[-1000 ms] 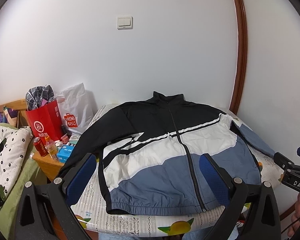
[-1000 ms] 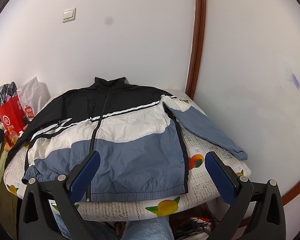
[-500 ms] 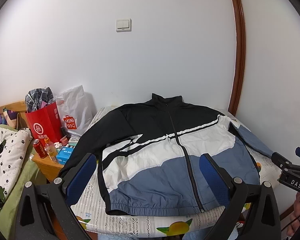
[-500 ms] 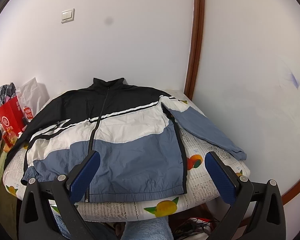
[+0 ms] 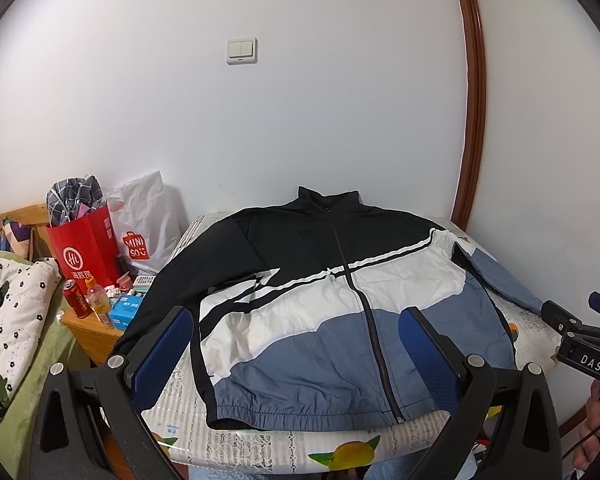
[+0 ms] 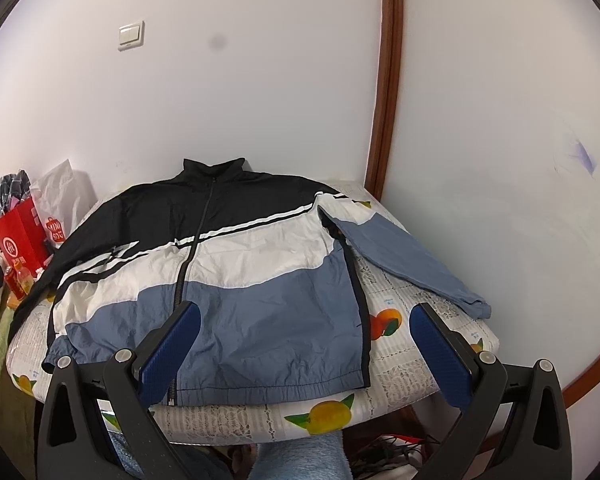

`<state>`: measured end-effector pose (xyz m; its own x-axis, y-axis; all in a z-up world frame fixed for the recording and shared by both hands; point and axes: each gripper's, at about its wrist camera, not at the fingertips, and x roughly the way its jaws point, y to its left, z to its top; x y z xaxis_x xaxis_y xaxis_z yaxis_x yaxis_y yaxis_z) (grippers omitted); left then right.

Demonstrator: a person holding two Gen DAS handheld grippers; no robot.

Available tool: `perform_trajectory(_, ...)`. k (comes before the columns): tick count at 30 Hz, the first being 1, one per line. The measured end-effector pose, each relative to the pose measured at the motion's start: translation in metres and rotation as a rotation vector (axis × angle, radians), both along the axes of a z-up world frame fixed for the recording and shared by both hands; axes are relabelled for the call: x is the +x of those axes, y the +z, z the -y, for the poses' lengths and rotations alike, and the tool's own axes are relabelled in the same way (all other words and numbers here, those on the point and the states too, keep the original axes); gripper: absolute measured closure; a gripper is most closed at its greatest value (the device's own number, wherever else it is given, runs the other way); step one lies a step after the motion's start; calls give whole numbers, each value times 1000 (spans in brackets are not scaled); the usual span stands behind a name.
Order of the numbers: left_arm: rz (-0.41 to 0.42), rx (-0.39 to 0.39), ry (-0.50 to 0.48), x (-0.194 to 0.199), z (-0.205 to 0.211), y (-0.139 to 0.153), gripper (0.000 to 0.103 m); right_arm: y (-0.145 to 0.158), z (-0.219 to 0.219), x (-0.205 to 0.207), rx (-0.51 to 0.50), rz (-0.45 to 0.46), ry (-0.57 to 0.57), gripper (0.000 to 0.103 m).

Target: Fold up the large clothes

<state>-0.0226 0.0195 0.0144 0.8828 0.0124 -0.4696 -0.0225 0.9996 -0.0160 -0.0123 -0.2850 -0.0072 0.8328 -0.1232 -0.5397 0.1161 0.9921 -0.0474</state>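
Note:
A black, white and blue zip jacket lies flat and face up on a small table, collar towards the wall. Its blue right sleeve stretches out over the table's right side. Its black left sleeve droops off the left edge. My left gripper hovers open in front of the jacket's hem, holding nothing. My right gripper is open too, held before the hem's right part. In the left wrist view the right gripper's fingers show at the far right edge.
The table's fruit-print cloth hangs over the near rim. To the left stand a red paper bag, a white shopping bag, a can and a bottle on a wooden stand. A flowered quilt lies far left. White walls close behind.
Both grippers have risen or tilted slightly, so the jacket sits a little lower in view. The jacket itself has not moved, and both grippers stay open.

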Motion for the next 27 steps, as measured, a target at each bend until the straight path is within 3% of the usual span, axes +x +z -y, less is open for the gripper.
perform_trajectory(14, -9, -1, 7, 8, -2, -3, 0, -6, 3, 6, 11, -19, -3, 0)
perform_trajectory(27, -58, -19, 54, 46, -37, -25, 0, -20, -2, 46, 24, -84, 7, 0)
